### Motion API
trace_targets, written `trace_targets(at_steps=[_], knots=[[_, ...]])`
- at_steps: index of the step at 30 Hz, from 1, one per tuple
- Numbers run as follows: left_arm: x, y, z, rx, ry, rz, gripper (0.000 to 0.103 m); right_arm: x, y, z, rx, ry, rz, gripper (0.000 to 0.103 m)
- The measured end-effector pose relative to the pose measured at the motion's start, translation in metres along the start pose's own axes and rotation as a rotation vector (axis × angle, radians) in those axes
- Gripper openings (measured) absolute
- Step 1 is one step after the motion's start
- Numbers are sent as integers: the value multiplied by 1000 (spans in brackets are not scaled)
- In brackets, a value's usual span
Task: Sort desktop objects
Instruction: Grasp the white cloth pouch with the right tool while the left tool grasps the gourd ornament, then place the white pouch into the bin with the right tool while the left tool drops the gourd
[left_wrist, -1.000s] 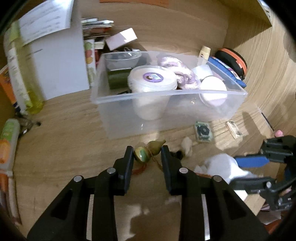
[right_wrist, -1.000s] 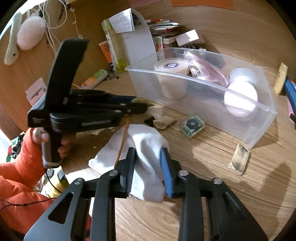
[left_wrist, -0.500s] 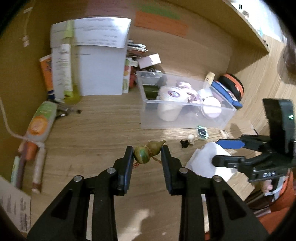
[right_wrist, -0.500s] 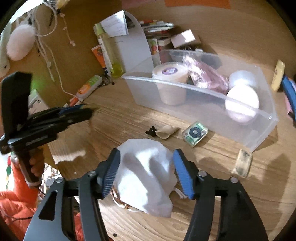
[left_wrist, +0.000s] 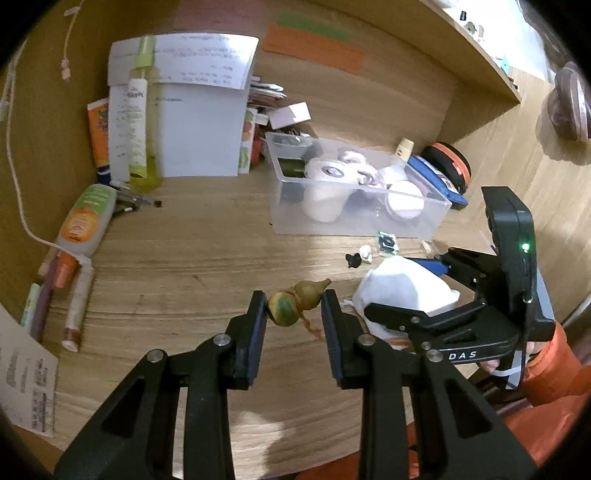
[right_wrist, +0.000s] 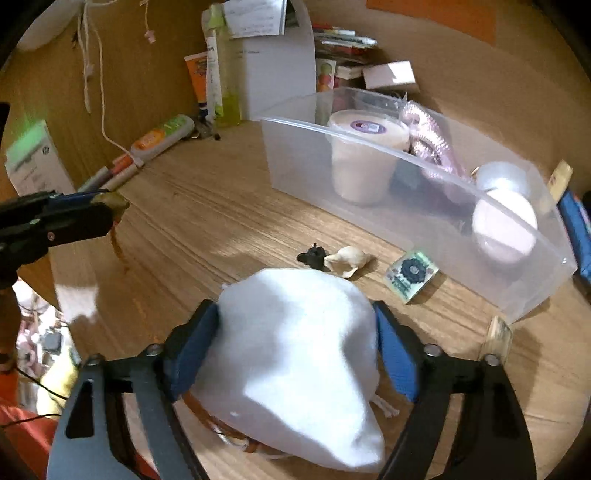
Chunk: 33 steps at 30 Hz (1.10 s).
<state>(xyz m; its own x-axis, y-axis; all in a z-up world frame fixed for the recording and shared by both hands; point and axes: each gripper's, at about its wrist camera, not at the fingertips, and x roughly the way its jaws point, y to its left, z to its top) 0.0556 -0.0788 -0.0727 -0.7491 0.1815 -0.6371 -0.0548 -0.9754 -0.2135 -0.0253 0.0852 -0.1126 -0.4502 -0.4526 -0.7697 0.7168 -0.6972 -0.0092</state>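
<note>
White pouch (right_wrist: 295, 354) hides brown cord (right_wrist: 207, 413).

A pouch (right_wrist: 295, 354) lies on the desk (right_wrist: 207, 221) before the bin (right_wrist: 417, 206).

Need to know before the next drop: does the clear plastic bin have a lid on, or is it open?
Open. The clear bin has no lid; the white tub and pink bundle stand above its rim.

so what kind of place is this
Probably a home desk nook: a wooden desktop with walls around it, papers propped at the back, and a clear plastic bin of toiletries.
</note>
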Motion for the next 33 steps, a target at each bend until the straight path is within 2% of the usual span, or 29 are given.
trace_targets(at_steps=[4, 7, 8, 18, 27, 33], knots=[[6, -2, 4, -5, 3, -18, 30, -10, -7, 0, 25, -16, 27, 74], [9, -5, 8, -8, -1, -31, 30, -19, -9, 2, 41, -38, 34, 58], [10, -6, 10, -10, -4, -38, 30, -21, -9, 4, 43, -43, 43, 57], [4, -23, 31, -4, -68, -77, 30, -52, -16, 9, 75, -137, 37, 55], [2, -29, 59, -8, -130, -97, 30, -95, -47, 28, 142, -293, -49, 55], [16, -26, 86, -26, -134, -140, 30, -111, -77, 43, 202, -375, -127, 55]])
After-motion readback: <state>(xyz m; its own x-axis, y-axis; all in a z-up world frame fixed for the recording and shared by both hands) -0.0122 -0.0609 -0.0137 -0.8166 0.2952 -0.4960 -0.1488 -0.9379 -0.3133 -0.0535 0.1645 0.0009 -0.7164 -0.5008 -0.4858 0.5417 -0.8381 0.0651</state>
